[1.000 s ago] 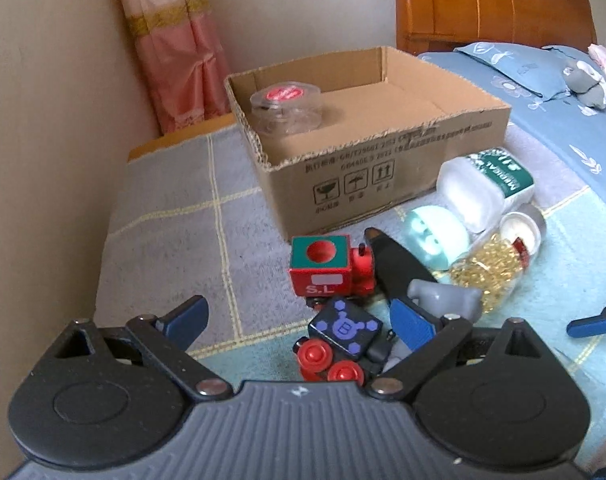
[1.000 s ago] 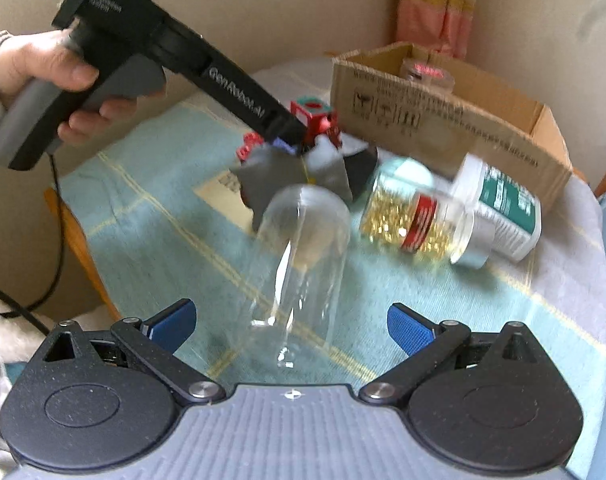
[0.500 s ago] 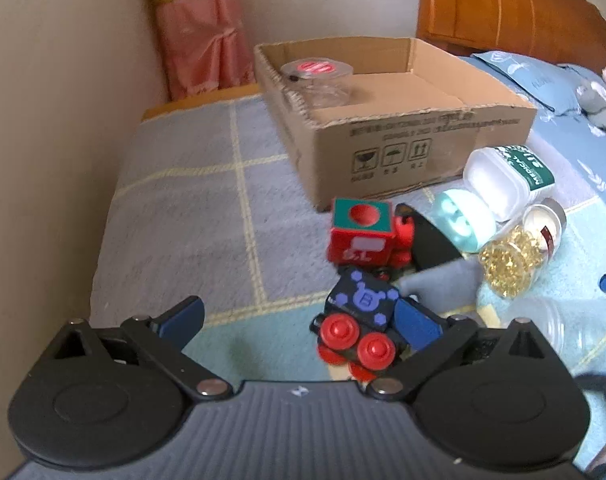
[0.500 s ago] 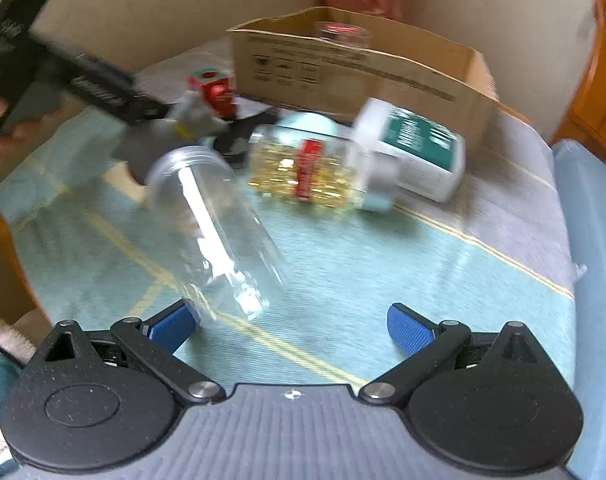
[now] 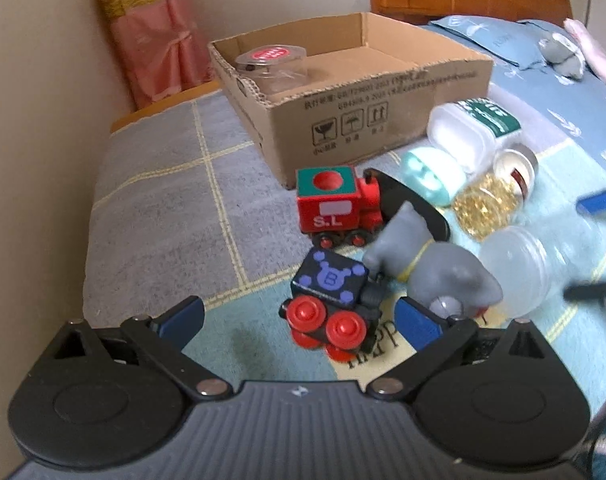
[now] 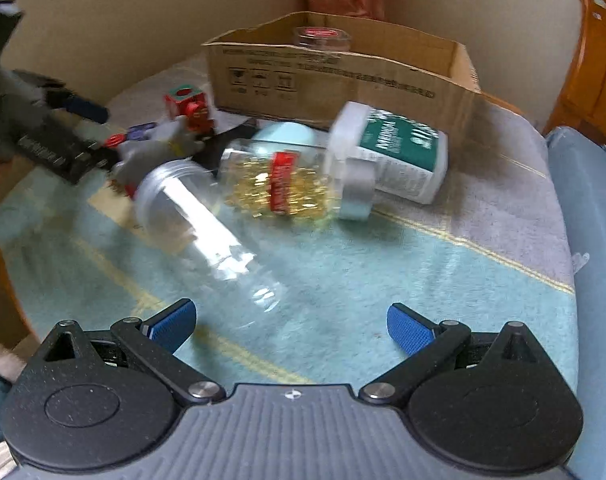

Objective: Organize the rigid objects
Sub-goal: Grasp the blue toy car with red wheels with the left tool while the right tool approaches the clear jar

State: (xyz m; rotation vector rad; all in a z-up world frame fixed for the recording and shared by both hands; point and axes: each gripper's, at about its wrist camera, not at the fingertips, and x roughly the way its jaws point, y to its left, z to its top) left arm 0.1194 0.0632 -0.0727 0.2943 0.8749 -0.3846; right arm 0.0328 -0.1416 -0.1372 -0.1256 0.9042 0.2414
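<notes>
Sitting alone in the cardboard box (image 5: pixel 383 92) is a small clear jar with a red lid (image 5: pixel 271 65), tucked into its far corner — as far as I can judge, the only thing put away so far. Everything else lies loose on the table (image 5: pixel 163 208), on the checked cloth just in front of the box.

Nearest the box is a red toy engine (image 5: pixel 335 208) with a green top. Just in front of it a black toy engine (image 5: pixel 335 300) on red wheels is tipped to one side, with a grey animal figure (image 5: pixel 431 264) against it. To their right lie an empty clear bottle (image 6: pixel 207 232), a jar of golden capsules (image 6: pixel 283 188), a pale teal round thing (image 5: pixel 431 176) and a white bottle with a green label (image 6: pixel 391 152), all packed close together.

The left hand-held gripper (image 5: pixel 299 316) hangs over the black engine with its jaws spread wide, the engine roughly between them but not pinched. The right hand-held gripper (image 6: pixel 291 322) is also wide and empty, aimed at the base of the clear bottle without touching it.

So the sorting looks barely begun — one item boxed, about seven left, and neither gripper carrying anything.
</notes>
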